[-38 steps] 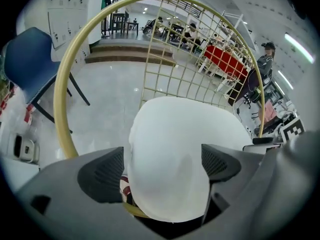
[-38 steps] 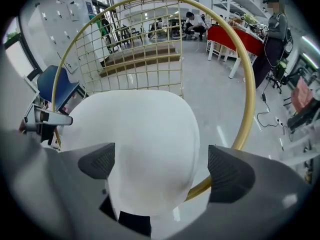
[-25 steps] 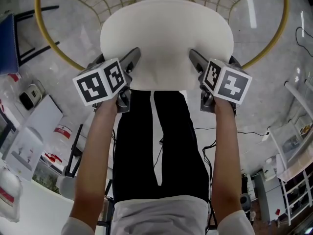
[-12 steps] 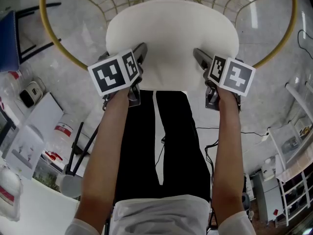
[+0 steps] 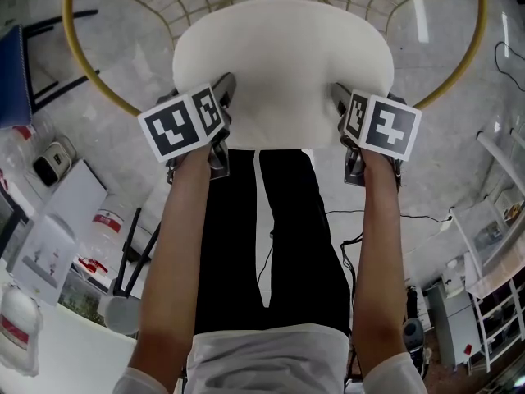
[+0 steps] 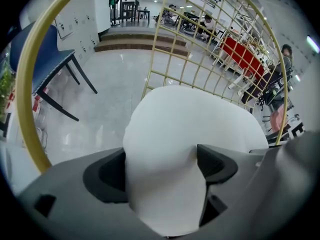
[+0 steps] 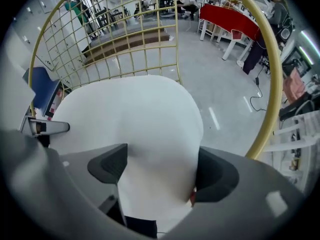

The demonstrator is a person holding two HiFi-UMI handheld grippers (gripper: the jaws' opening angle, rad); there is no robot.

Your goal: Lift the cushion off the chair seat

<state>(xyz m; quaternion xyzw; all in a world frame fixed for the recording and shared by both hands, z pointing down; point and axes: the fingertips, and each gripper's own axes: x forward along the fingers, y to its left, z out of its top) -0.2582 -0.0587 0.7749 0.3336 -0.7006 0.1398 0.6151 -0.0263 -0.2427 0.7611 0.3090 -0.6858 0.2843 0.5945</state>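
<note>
Change: Both pairs of jaws have just been closing; the cushion's (image 5: 283,64) near edge, loose between wide jaws a second ago, is now pinched in two places. Both hands sit about where they were.
Blue chair (image 5: 12,72): far left on the pale floor, well apart from everything else.
Left gripper (image 5: 223,91): at the cushion's near left edge, pointing steeply down. Its dark pads (image 6: 106,176) press into the white padding, which bulges up between them.
Cushion: white and round, lying inside the gold wire chair (image 5: 80,60), with its near edge above the person's black trousers (image 5: 262,236). Whether that edge has left the seat cannot be told.
Right gripper (image 5: 338,98): at the near right edge, pointing down. Its pads (image 7: 217,176) are clamped on a fold of the cushion, squeezing it narrow between them.
</note>
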